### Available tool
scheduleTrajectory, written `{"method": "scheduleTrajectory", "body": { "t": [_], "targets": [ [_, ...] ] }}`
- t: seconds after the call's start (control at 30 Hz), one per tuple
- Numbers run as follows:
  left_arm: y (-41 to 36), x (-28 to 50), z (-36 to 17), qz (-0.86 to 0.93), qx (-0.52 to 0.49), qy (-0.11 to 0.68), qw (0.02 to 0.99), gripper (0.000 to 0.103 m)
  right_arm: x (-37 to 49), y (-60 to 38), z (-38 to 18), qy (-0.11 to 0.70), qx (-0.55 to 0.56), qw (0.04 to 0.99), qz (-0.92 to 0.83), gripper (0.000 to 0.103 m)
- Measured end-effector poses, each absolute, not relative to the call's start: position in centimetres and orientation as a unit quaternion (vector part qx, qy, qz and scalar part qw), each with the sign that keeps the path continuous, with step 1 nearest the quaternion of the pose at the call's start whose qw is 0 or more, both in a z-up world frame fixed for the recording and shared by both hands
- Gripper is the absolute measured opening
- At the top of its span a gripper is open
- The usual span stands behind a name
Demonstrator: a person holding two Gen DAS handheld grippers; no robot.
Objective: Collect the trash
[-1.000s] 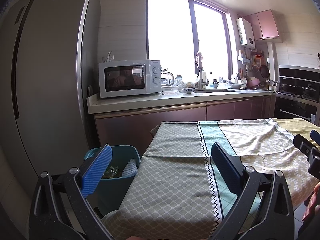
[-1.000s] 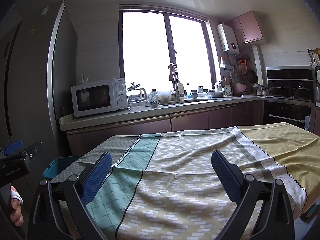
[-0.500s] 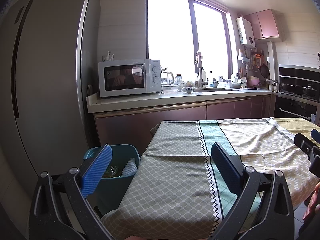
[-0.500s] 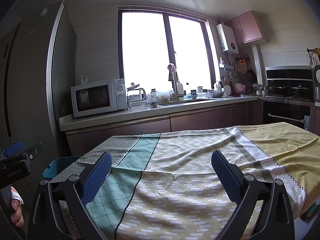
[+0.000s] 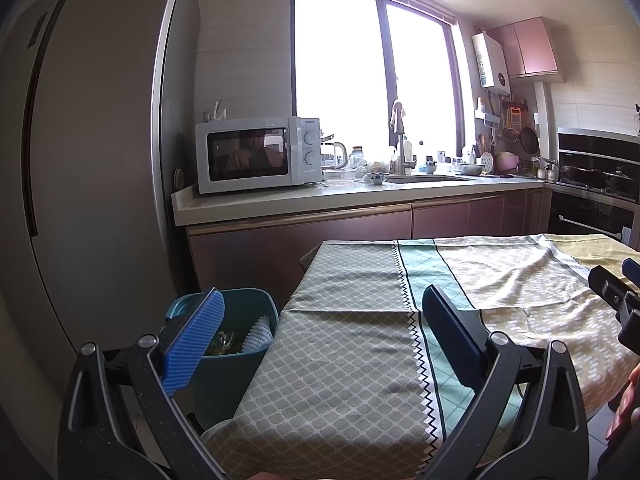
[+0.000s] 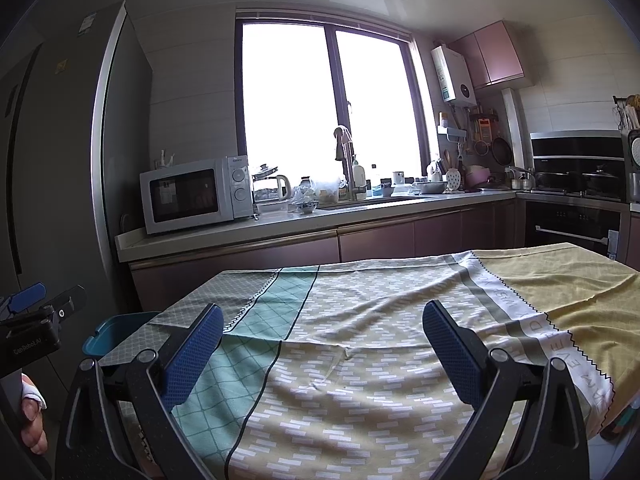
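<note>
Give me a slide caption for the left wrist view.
Open left hand-held gripper above the tablecloth, teal trash bin beside the table.

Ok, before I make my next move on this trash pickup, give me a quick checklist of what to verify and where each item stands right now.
1. Left gripper open and holding nothing: ok.
2. Right gripper open and holding nothing: ok.
3. Teal trash bin within view beside the table's left edge, top uncovered: ok; it already holds some trash, including a white ribbed piece.
4. Trash left on the tablecloth: none visible in either view; only wrinkles in the cloth.
5. Trash on the floor or behind the table: cannot tell, hidden by the table.
6. Grippers apart from each other: ok, each shows only at the other view's edge.
</note>
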State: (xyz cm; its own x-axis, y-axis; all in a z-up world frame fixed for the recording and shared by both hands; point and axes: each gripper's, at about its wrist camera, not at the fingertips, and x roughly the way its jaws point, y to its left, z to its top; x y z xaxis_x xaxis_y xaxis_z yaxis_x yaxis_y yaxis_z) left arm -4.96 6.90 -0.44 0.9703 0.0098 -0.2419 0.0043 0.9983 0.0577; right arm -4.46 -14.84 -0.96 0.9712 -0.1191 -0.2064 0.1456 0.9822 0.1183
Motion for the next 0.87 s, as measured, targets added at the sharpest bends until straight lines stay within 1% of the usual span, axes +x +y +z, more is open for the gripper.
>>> {"method": "scheduleTrajectory", "body": {
  "t": [0.57, 0.87],
  "targets": [
    [6.5, -4.1, -0.4, -0.004, 0.037, 0.121, 0.992, 0.098, -4.1, -15.2, -1.5, 0.103, 0.072, 0.989, -0.072, 0.096],
    [5.6, 0.0, -1.0, -0.027, 0.023, 0.190, 0.981, 0.098, -3.1, -17.2, -1.8, 0.122, 0.079, 0.986, -0.078, 0.096]
  ]
}}
